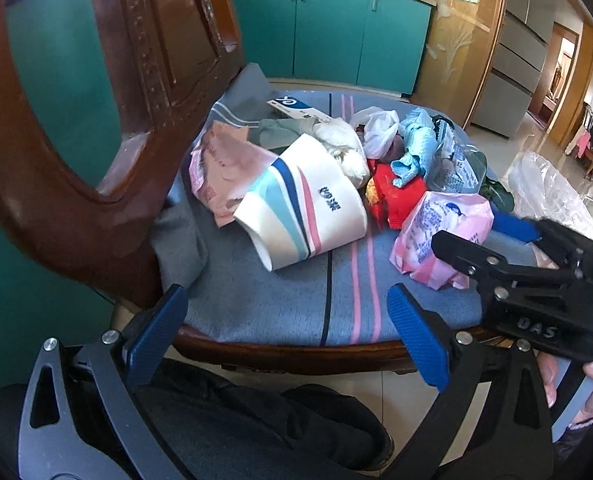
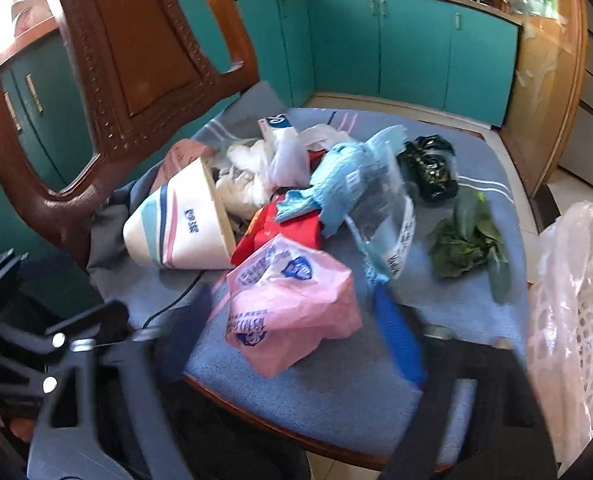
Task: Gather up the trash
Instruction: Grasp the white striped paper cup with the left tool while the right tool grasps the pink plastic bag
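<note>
the step in hand looks like a first pick from the heap of trash on the chair, and the likely target is the crumpled pink plastic wrapper with blue print (image 2: 292, 304), lower centre of the right wrist frame, nearest the front edge of the seat. the right gripper (image 2: 296, 340) straddles it with blue pads on either side; its jaws are partly parted and do not appear to press on the wrapper, though motion blur leaves contact uncertain. to do this well, the person should sink the pads past the wrapper's loose upper folds and close on its bulk, since thin film will slip if only an edge is pinched. the left gripper (image 1: 292, 332) hangs released and empty at the lower centre of its frame, pads wide, above the front of the cushion.

the surface is a dark carved wooden chair (image 1: 108, 92) with a blue-grey striped cushion cover (image 1: 280, 304). the pile sits mid-frame: a white paper tub with blue and pink stripes (image 1: 308, 204) on its side, a red foil packet (image 1: 396, 200), a light blue crumpled bag (image 1: 416, 148), white tissue. some green leaves (image 2: 468, 240) lie apart at right. a clear-lined white lattice basket (image 2: 576, 320) stands at the right edge, probably the bin. behind are teal kitchen cabinets (image 2: 396, 48).
</note>
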The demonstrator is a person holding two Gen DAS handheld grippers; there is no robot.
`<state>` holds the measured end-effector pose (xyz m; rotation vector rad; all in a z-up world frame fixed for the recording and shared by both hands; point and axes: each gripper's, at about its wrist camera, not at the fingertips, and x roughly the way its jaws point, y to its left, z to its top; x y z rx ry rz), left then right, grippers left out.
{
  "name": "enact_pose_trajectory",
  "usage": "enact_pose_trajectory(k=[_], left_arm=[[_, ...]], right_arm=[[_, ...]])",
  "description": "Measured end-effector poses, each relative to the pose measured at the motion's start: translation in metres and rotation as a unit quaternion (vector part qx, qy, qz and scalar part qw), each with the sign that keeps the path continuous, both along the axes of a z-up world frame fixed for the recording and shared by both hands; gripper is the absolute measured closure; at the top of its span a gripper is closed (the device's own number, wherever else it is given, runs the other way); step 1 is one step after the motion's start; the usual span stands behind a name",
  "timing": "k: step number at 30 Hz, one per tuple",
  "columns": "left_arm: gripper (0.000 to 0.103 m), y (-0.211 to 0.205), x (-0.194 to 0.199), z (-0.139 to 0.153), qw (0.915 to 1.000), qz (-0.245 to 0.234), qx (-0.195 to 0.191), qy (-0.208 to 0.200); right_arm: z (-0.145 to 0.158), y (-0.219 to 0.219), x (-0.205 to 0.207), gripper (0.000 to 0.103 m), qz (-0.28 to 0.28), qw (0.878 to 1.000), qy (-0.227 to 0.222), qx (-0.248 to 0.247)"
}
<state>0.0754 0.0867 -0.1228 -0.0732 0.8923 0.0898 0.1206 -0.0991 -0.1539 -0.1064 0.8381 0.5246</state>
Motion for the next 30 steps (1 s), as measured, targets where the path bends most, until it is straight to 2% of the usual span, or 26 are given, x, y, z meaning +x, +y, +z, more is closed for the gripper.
enact_pose_trajectory(k=[2,7,11,16,17,19,25,30], left_arm=[[0.004,-0.001,0.007,0.002,0.9999,-0.011,0.003,-0.003],[0.004,-0.007,0.037,0.007,0.998,-0.045,0.042,-0.019],[0.004,-0.009,0.064,-0.008,0.9949,-0.086,0.049,0.019],[0.004,-0.009,0.077,-0.029,0.9915,-0.107,0.056,0.05],[0.005,-0.008,0.077,-0.03,0.9915,-0.107,0.053,0.05],[0.024,-0.008,0.075,-0.031,0.9918,-0.109,0.046,0.047],[0.035,-0.009,0.06,-0.029,0.9917,-0.116,0.04,0.038],[0.038,-0.01,0.045,-0.026,0.9909,-0.129,0.022,0.033]], right_arm=[[-0.001,-0.004,0.0,0.048,0.005,1.0,0.007,0.007],[0.007,-0.022,-0.003,0.049,-0.01,1.0,-0.005,-0.002],[0.016,-0.045,-0.004,0.049,-0.035,0.999,-0.009,0.008],[0.026,-0.064,-0.003,0.049,-0.058,0.998,-0.017,0.014],[0.027,-0.067,-0.002,0.049,-0.062,0.998,-0.018,0.016],[0.028,-0.069,-0.002,0.049,-0.067,0.997,-0.017,0.022],[0.029,-0.07,0.0,0.049,-0.075,0.997,-0.019,0.027],[0.029,-0.071,0.0,0.049,-0.078,0.996,-0.017,0.027]])
